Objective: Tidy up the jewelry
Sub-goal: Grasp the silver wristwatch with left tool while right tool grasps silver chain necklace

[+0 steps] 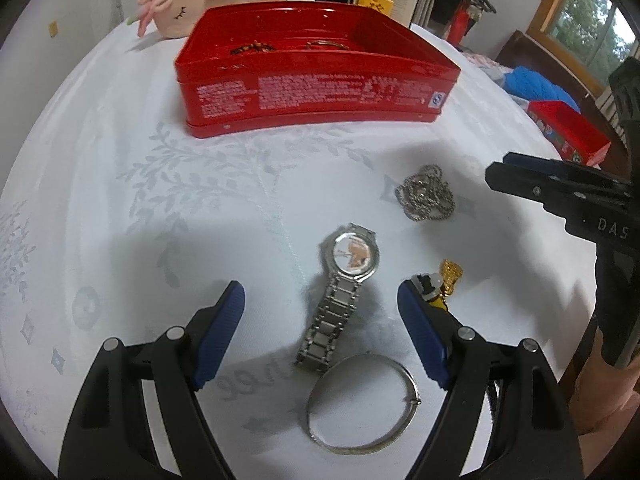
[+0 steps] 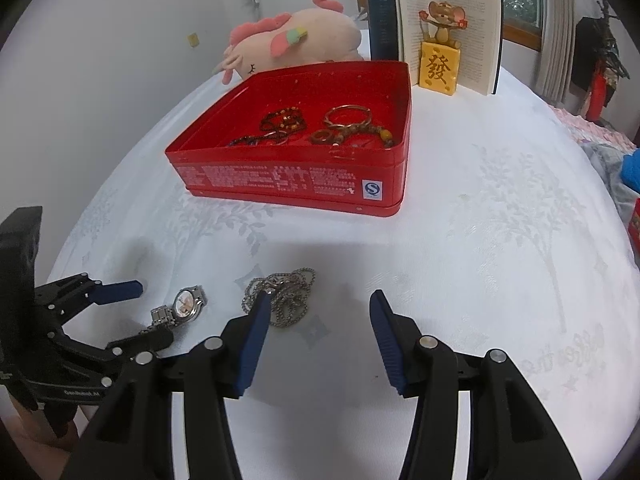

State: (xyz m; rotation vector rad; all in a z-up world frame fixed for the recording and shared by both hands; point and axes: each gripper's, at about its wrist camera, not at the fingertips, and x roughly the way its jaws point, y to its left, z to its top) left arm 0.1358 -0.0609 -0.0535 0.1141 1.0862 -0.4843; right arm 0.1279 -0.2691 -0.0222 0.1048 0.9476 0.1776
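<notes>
A red tin box (image 1: 316, 92) stands on the white tablecloth; the right wrist view shows its near wall (image 2: 288, 180), with bead bracelets (image 2: 280, 122) and a ring keychain (image 2: 348, 120) inside. My left gripper (image 1: 320, 292) is open, with a silver watch (image 1: 340, 300) lying between its fingers. A silver bangle (image 1: 364, 404) lies just below the watch. A gold charm (image 1: 444, 284) sits by the right finger. A silver chain necklace (image 1: 426, 198) lies further right. My right gripper (image 2: 318, 304) is open and empty, its left finger just over the chain (image 2: 284, 300).
A pink plush toy (image 2: 288, 42), an open book (image 2: 448, 32) and a yellow mouse figurine (image 2: 438, 56) stand behind the box. A second red box (image 1: 568, 132) sits at the table's right edge.
</notes>
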